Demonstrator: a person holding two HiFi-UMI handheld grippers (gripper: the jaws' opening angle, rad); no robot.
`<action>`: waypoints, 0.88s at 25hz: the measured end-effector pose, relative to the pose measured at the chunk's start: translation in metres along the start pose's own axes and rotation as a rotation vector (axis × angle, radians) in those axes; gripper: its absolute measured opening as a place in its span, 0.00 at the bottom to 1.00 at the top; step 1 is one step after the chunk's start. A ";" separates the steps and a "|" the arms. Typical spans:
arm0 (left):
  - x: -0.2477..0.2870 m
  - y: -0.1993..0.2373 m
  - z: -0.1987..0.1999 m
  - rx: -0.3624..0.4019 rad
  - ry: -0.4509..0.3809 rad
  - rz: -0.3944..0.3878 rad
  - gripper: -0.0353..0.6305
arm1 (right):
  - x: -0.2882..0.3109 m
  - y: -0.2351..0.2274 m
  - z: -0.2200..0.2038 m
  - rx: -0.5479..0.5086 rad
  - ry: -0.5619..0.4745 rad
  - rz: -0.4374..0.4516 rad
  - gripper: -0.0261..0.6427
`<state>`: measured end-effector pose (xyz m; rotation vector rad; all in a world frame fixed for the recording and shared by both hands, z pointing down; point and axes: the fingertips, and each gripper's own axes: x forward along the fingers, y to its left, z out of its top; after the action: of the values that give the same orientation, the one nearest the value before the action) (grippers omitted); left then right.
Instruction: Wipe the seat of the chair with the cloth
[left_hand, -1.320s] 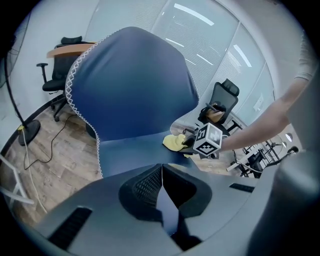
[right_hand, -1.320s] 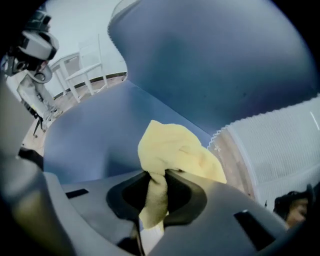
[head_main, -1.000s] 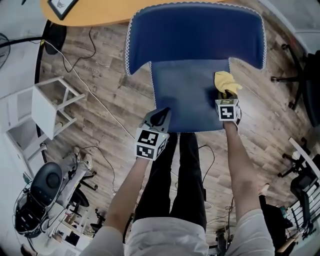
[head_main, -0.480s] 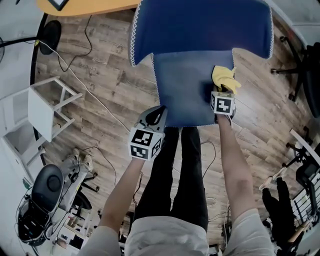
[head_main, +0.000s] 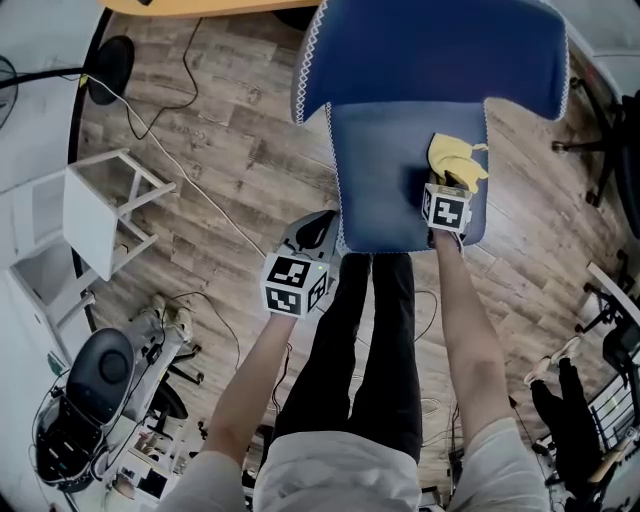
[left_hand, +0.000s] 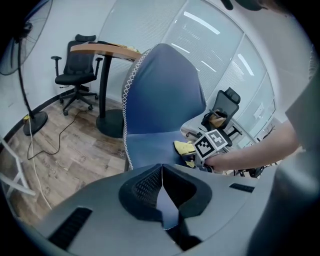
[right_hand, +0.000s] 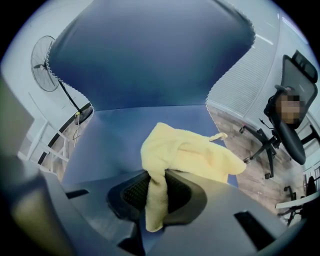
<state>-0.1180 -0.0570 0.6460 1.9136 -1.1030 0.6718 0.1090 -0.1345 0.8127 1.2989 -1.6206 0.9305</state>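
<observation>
A blue padded chair with a white-stitched edge stands ahead of me; its seat (head_main: 385, 180) and backrest (head_main: 430, 50) fill the top of the head view. A yellow cloth (head_main: 455, 160) lies on the seat's right side, pinched in my right gripper (head_main: 447, 188), which is shut on it. In the right gripper view the cloth (right_hand: 187, 152) bunches out from between the jaws over the seat (right_hand: 110, 140). My left gripper (head_main: 312, 232) hovers off the seat's front left corner, shut and empty. The left gripper view shows the seat (left_hand: 150, 147), the cloth (left_hand: 183, 148) and the right gripper's marker cube.
A white stool frame (head_main: 95, 205) stands on the wood floor at left, with cables (head_main: 180, 120) trailing nearby. A fan base (head_main: 110, 70) and an orange table edge (head_main: 200, 6) lie at top left. Black office chairs (head_main: 95, 385) sit at lower left and at right.
My right gripper has pulled the cloth a little nearer along the seat's right side. The left gripper stays by the front left corner. The head view has shifted, so the chair sits further right.
</observation>
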 end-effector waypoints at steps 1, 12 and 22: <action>-0.001 0.001 0.000 -0.009 -0.005 0.001 0.09 | -0.001 0.000 0.000 0.004 -0.003 -0.007 0.13; -0.015 0.015 -0.012 -0.032 -0.024 0.019 0.09 | -0.001 0.017 -0.001 0.024 -0.019 -0.026 0.13; -0.030 0.032 -0.015 -0.056 -0.047 0.046 0.09 | -0.003 0.053 -0.002 0.041 -0.026 0.007 0.13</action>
<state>-0.1614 -0.0400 0.6437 1.8696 -1.1862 0.6171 0.0574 -0.1215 0.8085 1.3389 -1.6346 0.9589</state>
